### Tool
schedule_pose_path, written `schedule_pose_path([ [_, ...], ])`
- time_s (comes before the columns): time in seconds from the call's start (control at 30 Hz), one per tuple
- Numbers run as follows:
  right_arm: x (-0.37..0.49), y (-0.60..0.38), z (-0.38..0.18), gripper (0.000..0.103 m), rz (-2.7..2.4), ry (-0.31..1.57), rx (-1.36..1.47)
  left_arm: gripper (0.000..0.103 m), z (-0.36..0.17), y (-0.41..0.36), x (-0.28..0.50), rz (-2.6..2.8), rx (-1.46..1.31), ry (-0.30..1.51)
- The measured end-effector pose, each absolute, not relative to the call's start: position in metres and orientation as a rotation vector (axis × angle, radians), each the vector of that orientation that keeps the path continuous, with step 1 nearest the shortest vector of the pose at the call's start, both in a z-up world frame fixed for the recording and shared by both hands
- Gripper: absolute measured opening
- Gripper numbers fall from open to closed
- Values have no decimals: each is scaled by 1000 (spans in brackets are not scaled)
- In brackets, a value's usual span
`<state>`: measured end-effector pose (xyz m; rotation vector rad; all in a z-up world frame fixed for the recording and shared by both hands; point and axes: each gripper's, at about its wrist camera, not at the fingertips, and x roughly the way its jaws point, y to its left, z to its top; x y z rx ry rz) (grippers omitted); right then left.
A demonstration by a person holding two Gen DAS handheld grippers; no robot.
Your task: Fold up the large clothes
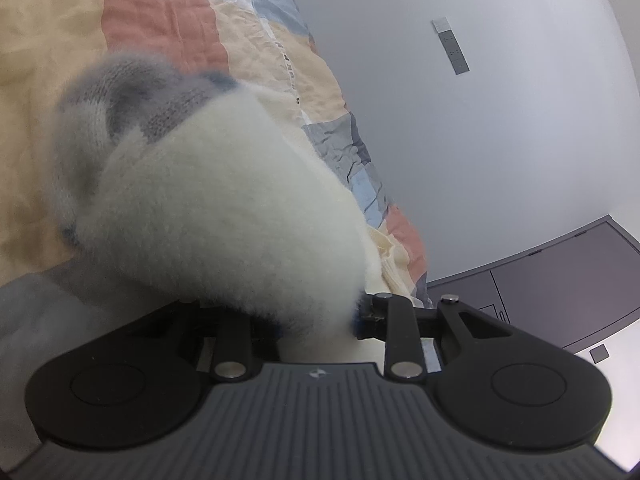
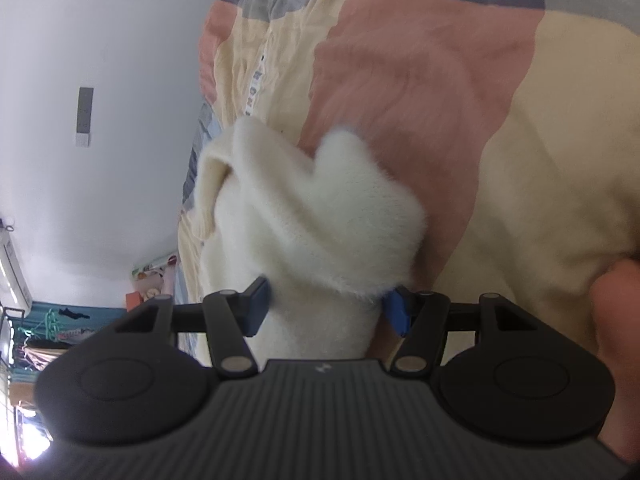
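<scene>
A fluffy white sweater (image 1: 224,208) with a grey knitted part (image 1: 120,92) is bunched up right in front of the left wrist camera. My left gripper (image 1: 318,320) is shut on it; the fabric hides most of both fingers. In the right wrist view another white fold of the sweater (image 2: 320,208) rises from between the blue pads (image 2: 260,308) of my right gripper (image 2: 328,312), which is shut on it. Under the garment lies a patchwork bedspread (image 1: 160,20) in pink, cream, blue and grey (image 2: 440,80).
The bed's edge runs beside a pale wall with a socket strip (image 1: 452,46) and a grey cabinet (image 1: 560,280). A hand (image 2: 616,320) shows at the right edge. A wall switch (image 2: 85,116) and hanging clothes (image 2: 52,332) lie far left.
</scene>
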<state>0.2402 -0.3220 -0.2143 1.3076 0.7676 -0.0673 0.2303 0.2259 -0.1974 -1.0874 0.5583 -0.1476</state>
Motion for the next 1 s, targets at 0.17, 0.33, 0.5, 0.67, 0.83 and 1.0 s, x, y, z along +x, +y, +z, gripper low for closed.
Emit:
schedule_pose_path([
  [0.17,237,-325,-204,55,-83,748,1257,32,-201,228,233,-159,-1079,556],
  [0.33,229,-337,-188,51,-195,671,1111,32,-206,235,236,-153,-1102,564],
  [0.5,235,-338,-182,52,-185,668,1052,34,-207,233,238,-147,-1084,587],
  [0.67,228,-340,-168,51,-211,577,1003,38,-214,234,238,-131,-1112,621],
  [0.83,225,-320,-144,52,-86,535,878,44,-214,230,239,-121,-1089,642],
  [1.0,218,-268,-127,52,174,538,765,44,-220,230,238,-112,-1113,656],
])
